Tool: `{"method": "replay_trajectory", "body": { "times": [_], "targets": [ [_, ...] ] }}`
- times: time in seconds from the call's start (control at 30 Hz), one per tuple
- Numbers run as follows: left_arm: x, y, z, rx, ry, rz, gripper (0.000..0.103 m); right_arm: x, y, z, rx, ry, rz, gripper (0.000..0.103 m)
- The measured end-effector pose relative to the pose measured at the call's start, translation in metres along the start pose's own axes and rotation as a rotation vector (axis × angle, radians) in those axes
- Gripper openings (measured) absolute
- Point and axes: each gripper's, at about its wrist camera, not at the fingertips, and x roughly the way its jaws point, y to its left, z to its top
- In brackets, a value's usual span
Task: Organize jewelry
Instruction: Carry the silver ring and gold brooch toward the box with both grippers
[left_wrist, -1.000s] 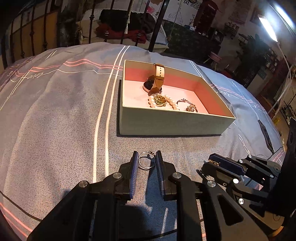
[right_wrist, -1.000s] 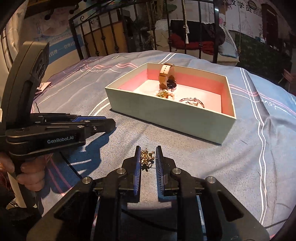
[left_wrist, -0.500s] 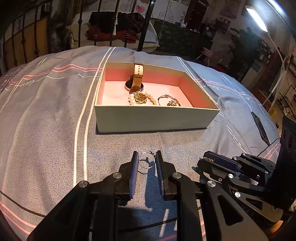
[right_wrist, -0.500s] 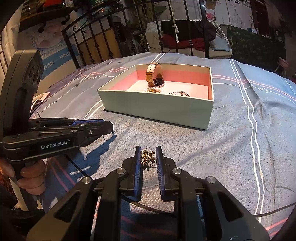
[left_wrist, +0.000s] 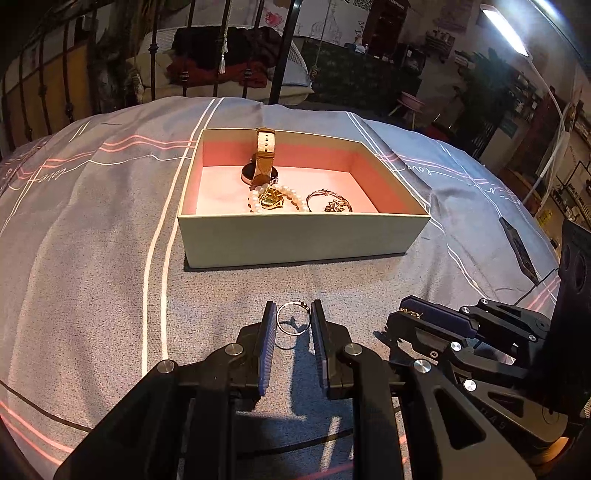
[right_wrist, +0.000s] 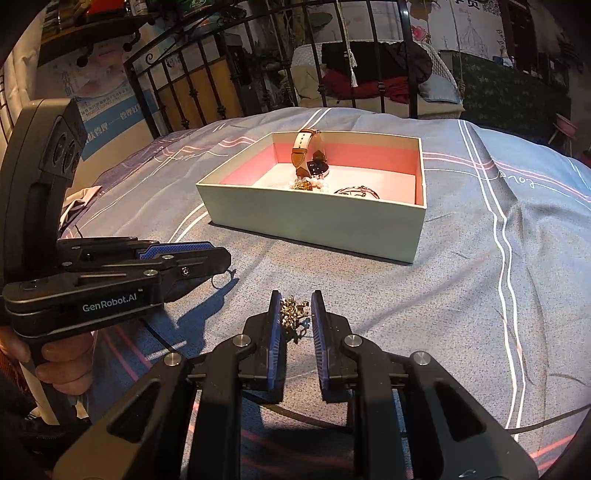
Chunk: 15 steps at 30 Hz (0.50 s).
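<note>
An open pale box (left_wrist: 295, 236) with a pink lining sits on the bed, also in the right wrist view (right_wrist: 314, 221). It holds a tan-strap watch (left_wrist: 264, 155), a pearl bracelet (left_wrist: 275, 197) and a silver bangle (left_wrist: 328, 199). My left gripper (left_wrist: 293, 319) is shut on a silver ring (left_wrist: 293, 317), held above the bedspread in front of the box. My right gripper (right_wrist: 295, 312) is shut on a small gold chain piece (right_wrist: 291, 312), to the right of the left one, also short of the box.
The grey striped bedspread (left_wrist: 92, 240) covers the bed. A black iron bed frame (right_wrist: 221, 74) stands behind the box. A dark flat object (left_wrist: 517, 243) lies on the bedspread at the right. A cable (right_wrist: 155, 332) runs under the grippers.
Both grippers have drawn back from the box with their pieces still held. The box now looks farther away and more centred in both views.
</note>
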Motion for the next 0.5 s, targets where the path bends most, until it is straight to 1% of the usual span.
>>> {"method": "replay_trajectory", "body": {
  "times": [0.23, 0.37, 0.5],
  "targets": [
    [-0.015, 0.008, 0.012, 0.018, -0.045, 0.032, 0.018, -0.003, -0.002, 0.003, 0.006, -0.013, 0.004, 0.017],
    [-0.019, 0.010, 0.021, 0.014, -0.067, 0.032, 0.018, -0.002, 0.000, 0.005, 0.001, -0.016, 0.005, 0.017],
    [-0.014, 0.005, 0.025, 0.023, -0.065, 0.023, 0.018, -0.003, 0.000, 0.009, -0.007, -0.024, 0.002, 0.017]
  ]
}}
